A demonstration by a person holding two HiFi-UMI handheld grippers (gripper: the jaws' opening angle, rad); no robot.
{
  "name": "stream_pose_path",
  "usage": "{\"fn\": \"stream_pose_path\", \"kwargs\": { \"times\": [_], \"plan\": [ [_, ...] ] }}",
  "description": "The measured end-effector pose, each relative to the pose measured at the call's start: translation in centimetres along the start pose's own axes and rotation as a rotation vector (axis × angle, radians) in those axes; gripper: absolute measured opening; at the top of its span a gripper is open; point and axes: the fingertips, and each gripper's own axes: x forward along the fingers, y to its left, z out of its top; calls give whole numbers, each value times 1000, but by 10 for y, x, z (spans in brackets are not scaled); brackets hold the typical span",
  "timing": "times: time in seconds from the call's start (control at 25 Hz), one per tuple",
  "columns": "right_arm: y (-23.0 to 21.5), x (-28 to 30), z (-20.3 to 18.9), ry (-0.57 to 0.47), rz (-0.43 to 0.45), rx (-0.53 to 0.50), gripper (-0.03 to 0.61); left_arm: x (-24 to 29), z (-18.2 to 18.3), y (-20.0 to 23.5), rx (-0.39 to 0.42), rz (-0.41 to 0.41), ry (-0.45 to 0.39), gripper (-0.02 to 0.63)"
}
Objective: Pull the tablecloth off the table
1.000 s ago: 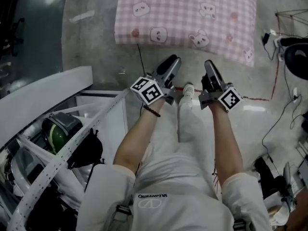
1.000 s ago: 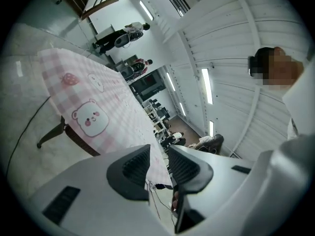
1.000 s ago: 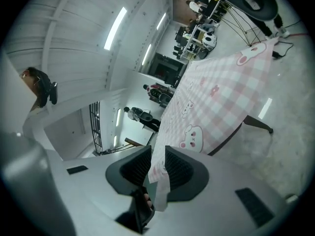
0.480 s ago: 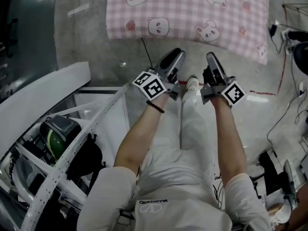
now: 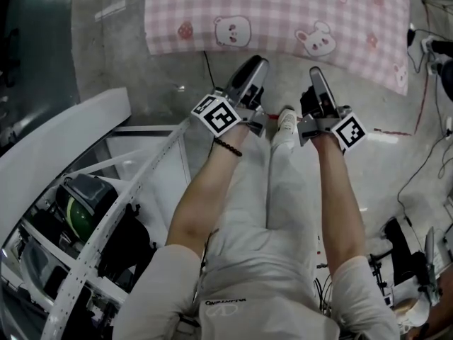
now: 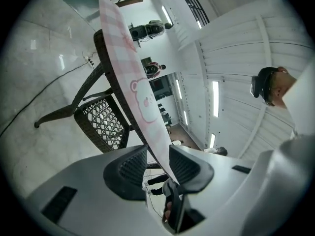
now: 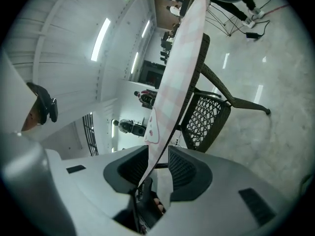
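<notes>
**A:** What stays hidden from above?

**B:** The table. The pink checked tablecloth (image 5: 283,13) with its bear prints covers it, and the cloth's far part is cut off at the top edge. Only the gripper views show the table (image 6: 101,122), which has dark woven sides and splayed legs on a pale floor.

**A:** And the hands?

**B:** Mostly tucked behind the marker cubes. Both forearms reach forward and down, side by side, above white trousers and a white shoe (image 5: 287,119). A dark bead bracelet (image 5: 226,146) sits on the left wrist.

**A:** The grippers?

**B:** The left gripper (image 5: 255,69) and right gripper (image 5: 316,80) point at the cloth's near hanging edge, close together. In each gripper's own view the cloth runs taut and edge-on from the table straight in between the two ribbed pads. Both pairs are closed onto it. On the right one, a flap of cloth pokes out behind the pads.

**A:** Anything holding something?

**B:** A white metal rack (image 5: 120,211) at the near left. Inside it sits a rounded green-and-black thing (image 5: 79,214), but I can't tell what it is. Something black lies beside it, too dark to make out.
</notes>
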Motion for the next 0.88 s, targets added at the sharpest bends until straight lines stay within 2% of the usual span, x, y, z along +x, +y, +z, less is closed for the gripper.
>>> {"fn": "stream_pose_path", "kwargs": {
  "times": [0.68, 0.76, 0.88],
  "plan": [
    [-12, 18, 27, -155, 68, 96, 148, 25, 10, 7, -63, -104, -67, 127],
    [-12, 18, 30, -174, 77, 108, 126, 27, 13, 6, -67, -108, -77, 113],
    [-10, 19, 33, -190, 90, 110, 98, 30, 14, 5, -62, -109, -88, 51]
  ]
}}
